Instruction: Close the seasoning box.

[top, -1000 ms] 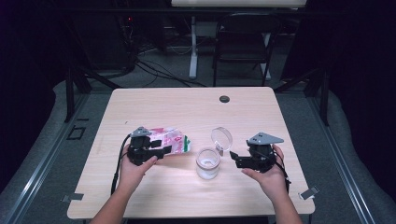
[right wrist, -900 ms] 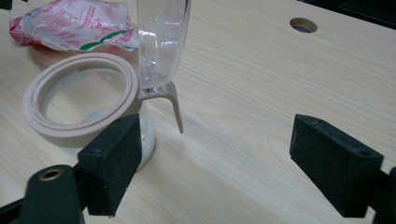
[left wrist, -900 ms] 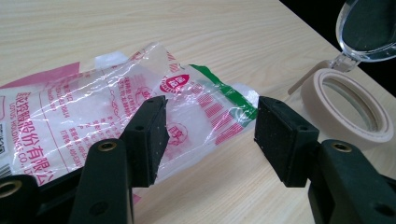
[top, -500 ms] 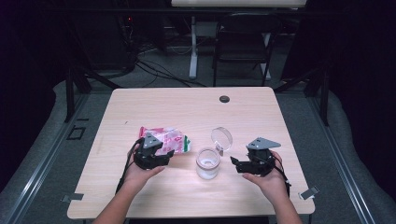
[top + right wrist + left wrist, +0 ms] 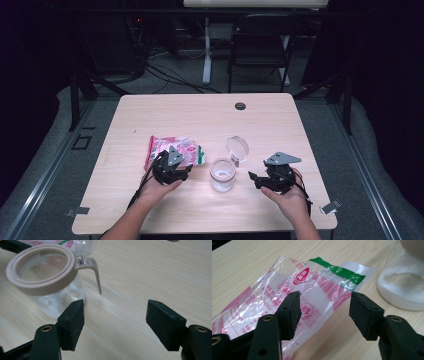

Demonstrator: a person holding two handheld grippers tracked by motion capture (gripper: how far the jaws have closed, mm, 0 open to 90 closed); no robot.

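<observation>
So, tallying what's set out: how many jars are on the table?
1: a clear jar with its lid flipped open, near the table's front edge, between the two grippers.

The high view looks down the table (image 5: pixel 210 115); both gripper views sit low, sharing the jar (image 5: pixel 222 174).

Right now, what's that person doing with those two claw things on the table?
A person holds a claw in each hand. The left claw is open over a crinkly pink and green plastic packet lying flat on the table. The right claw is open beside a small glass jar with its lid flipped up. Nothing is gripped.
</observation>
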